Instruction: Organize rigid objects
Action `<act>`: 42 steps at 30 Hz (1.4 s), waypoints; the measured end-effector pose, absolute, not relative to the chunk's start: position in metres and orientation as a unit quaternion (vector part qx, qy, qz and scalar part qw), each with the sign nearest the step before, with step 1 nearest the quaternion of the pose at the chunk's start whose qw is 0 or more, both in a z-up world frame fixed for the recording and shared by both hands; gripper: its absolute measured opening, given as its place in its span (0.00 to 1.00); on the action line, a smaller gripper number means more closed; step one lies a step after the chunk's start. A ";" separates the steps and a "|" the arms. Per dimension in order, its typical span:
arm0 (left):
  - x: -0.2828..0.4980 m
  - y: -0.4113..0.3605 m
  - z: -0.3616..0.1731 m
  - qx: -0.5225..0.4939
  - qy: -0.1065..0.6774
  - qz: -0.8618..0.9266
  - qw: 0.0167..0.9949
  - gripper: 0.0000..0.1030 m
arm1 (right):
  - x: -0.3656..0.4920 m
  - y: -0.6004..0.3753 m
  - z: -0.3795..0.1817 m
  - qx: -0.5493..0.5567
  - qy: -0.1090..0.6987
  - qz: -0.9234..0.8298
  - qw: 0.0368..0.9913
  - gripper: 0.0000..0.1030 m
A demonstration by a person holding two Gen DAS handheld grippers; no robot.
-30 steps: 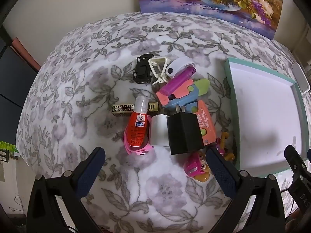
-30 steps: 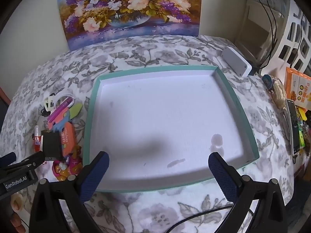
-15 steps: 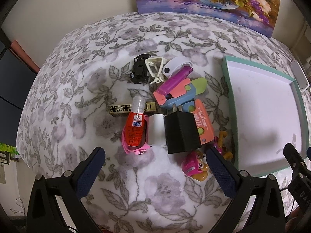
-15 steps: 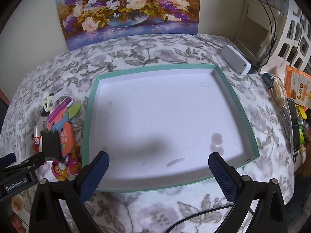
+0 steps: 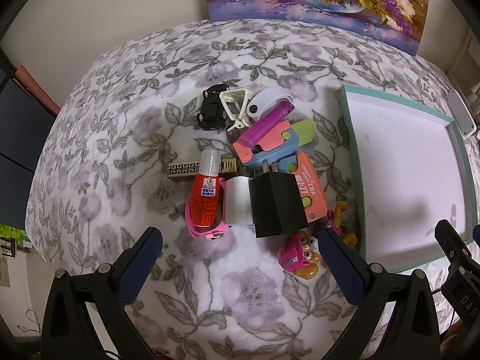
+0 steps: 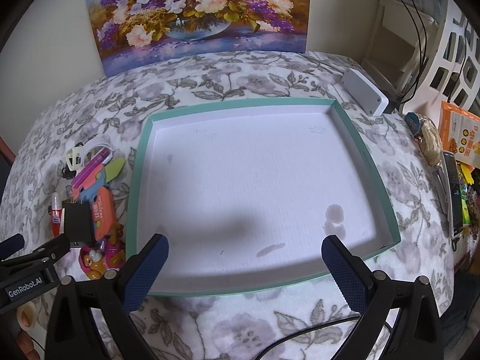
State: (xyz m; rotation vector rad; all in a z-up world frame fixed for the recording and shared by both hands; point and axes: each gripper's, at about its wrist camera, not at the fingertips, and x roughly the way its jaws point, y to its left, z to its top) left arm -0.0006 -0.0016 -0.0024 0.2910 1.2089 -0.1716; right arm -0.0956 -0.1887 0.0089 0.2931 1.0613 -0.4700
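Observation:
A pile of small objects lies on the floral blanket: a black charger block (image 5: 277, 204) (image 6: 77, 220), a white block (image 5: 237, 202), a red bottle (image 5: 206, 195) on a pink band, a black toy car (image 5: 212, 110), a purple lighter (image 5: 265, 124), an orange case (image 5: 309, 189) and a pink toy figure (image 5: 297, 253) (image 6: 100, 258). My left gripper (image 5: 240, 259) hovers open just in front of the pile, holding nothing. To the right lies a teal-rimmed white tray (image 6: 363, 147) (image 5: 349, 141) with nothing in it. My right gripper (image 6: 244, 265) stands open over the tray's near edge.
A flower painting (image 6: 195, 15) leans on the wall behind. A grey box (image 6: 363, 91) sits past the tray's far right corner. A phone (image 6: 453, 195), snack packs and cables crowd the right side. The left gripper's body (image 6: 33, 267) shows at the right view's lower left.
The left gripper has drawn back and risen slightly, so the pile sits a little higher in its view. The right gripper has barely moved.

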 end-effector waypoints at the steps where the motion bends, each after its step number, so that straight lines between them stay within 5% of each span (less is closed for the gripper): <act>1: -0.001 -0.002 -0.002 0.137 0.565 -0.080 0.809 1.00 | -0.097 -0.189 0.009 0.138 0.500 -0.221 0.826 1.00; 42: -0.001 -0.004 -0.001 0.140 0.565 -0.081 0.809 1.00 | -0.096 -0.187 0.013 0.140 0.493 -0.215 0.831 1.00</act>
